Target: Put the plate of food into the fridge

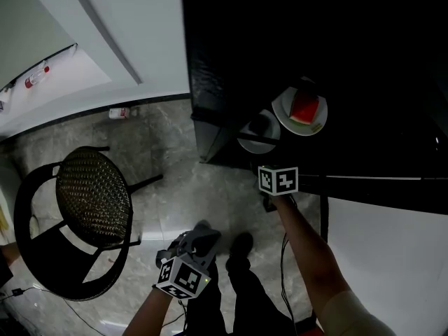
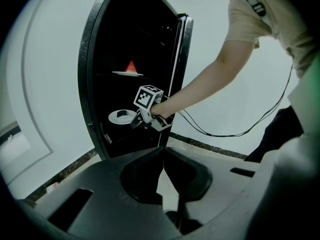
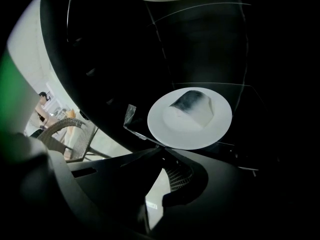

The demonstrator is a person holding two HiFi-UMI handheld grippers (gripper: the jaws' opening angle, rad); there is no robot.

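A white plate (image 3: 192,118) with a dark piece of food lies on a glass shelf low in the open black fridge (image 1: 210,82). In the head view this plate (image 1: 257,133) shows just beyond my right gripper (image 1: 264,161). The right gripper (image 3: 161,147) is shut, its tips pinched on the plate's near rim. Seen from the left gripper view, the same plate (image 2: 121,116) touches the right gripper (image 2: 136,122). My left gripper (image 2: 162,151) is shut and empty. It hangs low over the floor, well back from the fridge (image 2: 90,84).
A second plate with a red watermelon slice (image 1: 302,109) rests on the shelf above. The fridge door (image 2: 181,59) stands open at the right. A black wicker chair (image 1: 91,194) stands on the marble floor at left, with a small bottle (image 1: 120,113) by the wall. A cable (image 2: 225,131) hangs from the right arm.
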